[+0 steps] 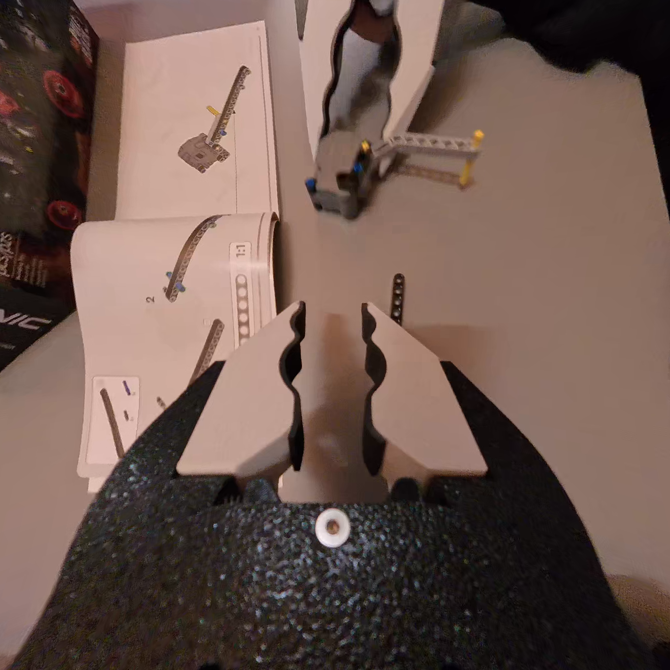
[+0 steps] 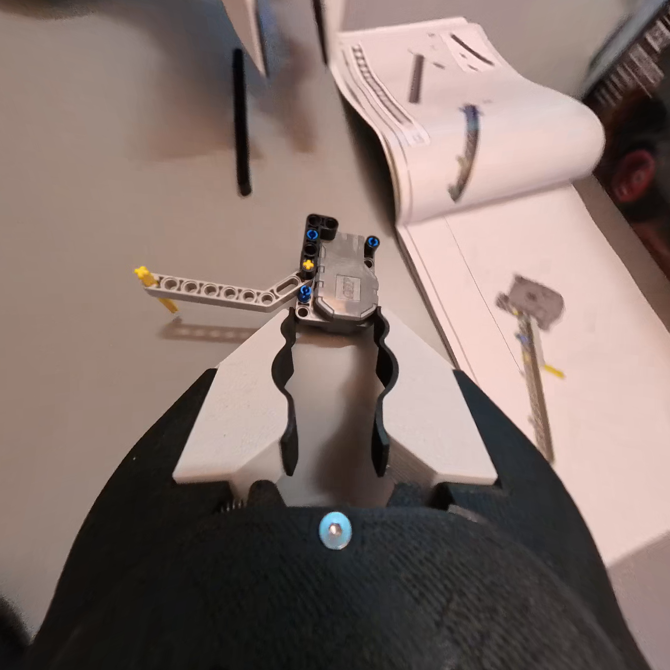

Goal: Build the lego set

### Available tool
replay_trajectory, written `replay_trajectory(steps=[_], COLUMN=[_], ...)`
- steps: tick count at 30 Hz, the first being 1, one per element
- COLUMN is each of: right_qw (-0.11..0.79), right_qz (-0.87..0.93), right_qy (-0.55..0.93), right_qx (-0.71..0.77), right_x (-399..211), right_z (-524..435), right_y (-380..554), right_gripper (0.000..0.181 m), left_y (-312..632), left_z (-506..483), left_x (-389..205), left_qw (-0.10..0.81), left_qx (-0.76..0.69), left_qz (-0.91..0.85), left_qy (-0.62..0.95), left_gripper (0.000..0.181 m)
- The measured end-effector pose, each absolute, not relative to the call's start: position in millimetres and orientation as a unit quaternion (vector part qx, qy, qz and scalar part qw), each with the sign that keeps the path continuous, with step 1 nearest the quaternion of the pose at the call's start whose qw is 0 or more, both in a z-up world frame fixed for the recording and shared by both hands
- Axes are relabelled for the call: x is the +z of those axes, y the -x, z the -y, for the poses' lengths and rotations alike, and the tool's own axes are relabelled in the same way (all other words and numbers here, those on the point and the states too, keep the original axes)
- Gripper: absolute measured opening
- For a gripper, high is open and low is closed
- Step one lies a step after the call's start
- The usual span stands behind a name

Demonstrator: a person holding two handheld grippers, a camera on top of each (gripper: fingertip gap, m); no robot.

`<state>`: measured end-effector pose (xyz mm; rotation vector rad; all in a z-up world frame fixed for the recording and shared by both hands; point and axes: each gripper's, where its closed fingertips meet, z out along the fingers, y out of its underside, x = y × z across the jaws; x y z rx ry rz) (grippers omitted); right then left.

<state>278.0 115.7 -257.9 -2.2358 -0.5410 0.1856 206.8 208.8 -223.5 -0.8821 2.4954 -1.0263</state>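
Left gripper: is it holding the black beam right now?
No. The left gripper is open with nothing between its fingers, and the black beam lies on the table just beyond its right fingertip.

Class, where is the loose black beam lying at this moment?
In the left wrist view, the black beam lies flat on the table, just beyond the open left tongs, right of the instruction booklet.

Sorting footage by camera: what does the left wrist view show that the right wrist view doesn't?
Only the left wrist view: the left tool, open and empty, holes along the black beam, and more of the dark set box. Only the right wrist view: the grey motor assembly's top, with its blue pins and black L-piece. Both: the right tool shut on that assembly, the black beam, the open instruction booklet, the table.
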Motion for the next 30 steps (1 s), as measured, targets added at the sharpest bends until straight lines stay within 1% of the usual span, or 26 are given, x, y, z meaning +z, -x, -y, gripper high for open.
replay_trajectory(steps=[4,7,16,20,23,25,26,27,28,29,30], right_qw=[0.405,0.385,0.397,0.381,0.388,0.413,0.437,0.471,0.509,0.540,0.556], right_qz=[0.194,0.221,0.233,0.204,0.182,0.146,0.130,0.117,0.109,0.107,0.108], right_qy=[0.889,0.891,0.881,0.897,0.901,0.899,0.890,0.874,0.853,0.835,0.824], right_qx=[0.091,0.096,0.111,0.096,0.074,0.014,-0.004,-0.015,-0.013,0.004,0.023], right_x=[-255,-262,-262,-254,-228,-201,-185,-166,-149,-138,-134], right_z=[-87,-71,-81,-73,-57,-56,-61,-74,-91,-111,-132], right_y=[-306,-318,-340,-350,-356,-367,-364,-356,-343,-323,-303], right_gripper=[0.041,0.041,0.041,0.066,0.071,0.072,0.071,0.059,0.051,0.048,0.041], left_y=[-191,-184,-174,-171,-171,-171,-172,-172,-173,-174,-174], left_z=[-232,-246,-250,-248,-250,-250,-250,-250,-251,-251,-252], left_x=[-213,-204,-204,-207,-204,-200,-198,-195,-192,-189,-184], left_qw=[0.173,0.185,0.182,0.177,0.180,0.183,0.186,0.189,0.190,0.191,0.192], left_qx=[-0.380,-0.403,-0.453,-0.457,-0.463,-0.474,-0.481,-0.487,-0.493,-0.499,-0.507], left_qz=[-0.846,-0.825,-0.793,-0.794,-0.789,-0.782,-0.777,-0.772,-0.767,-0.762,-0.757], left_qy=[0.331,0.350,0.365,0.360,0.361,0.362,0.362,0.363,0.365,0.366,0.366], left_gripper=[0.026,0.025,0.021,0.021,0.021,0.019,0.019,0.017,0.017,0.017,0.016])
